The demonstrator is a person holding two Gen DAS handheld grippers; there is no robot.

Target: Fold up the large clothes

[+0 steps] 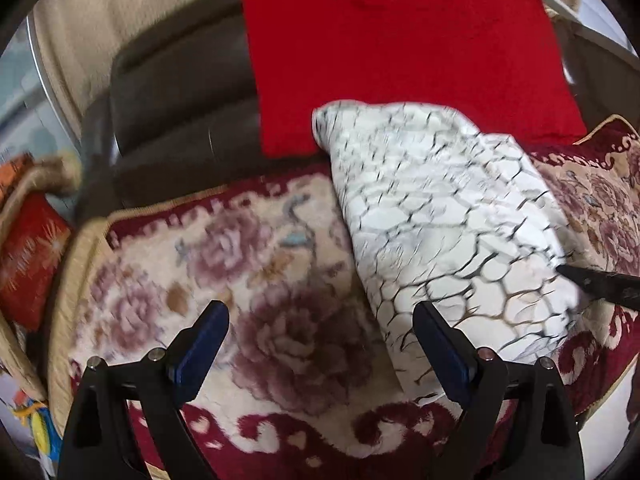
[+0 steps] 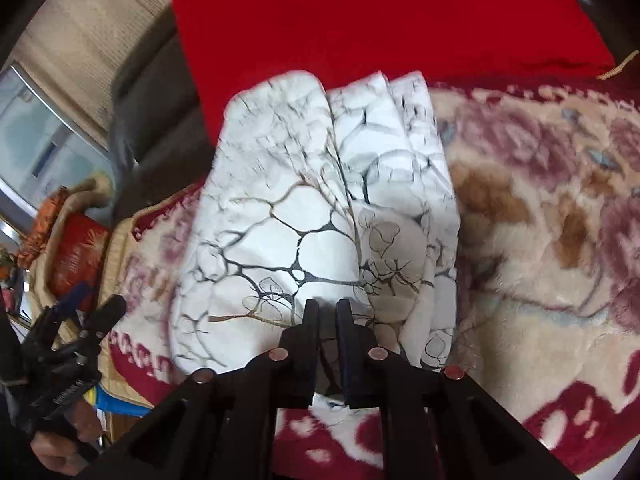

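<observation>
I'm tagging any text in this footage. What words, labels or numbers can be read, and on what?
Red bag, gold print: too blurred to read.
Left gripper, small white lettering on its body: too small to read.
White patterned garment, red cloth, floral blanket: no text.

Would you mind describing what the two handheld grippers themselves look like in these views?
Both are matte black plastic. The left gripper has two angular fingers with dark blue pads on their inner faces and small silver pivot pins on black linkage bars. The right gripper has the same build, with copper-toned pins. Small white lettering, unreadable, marks the left gripper's body.
</observation>
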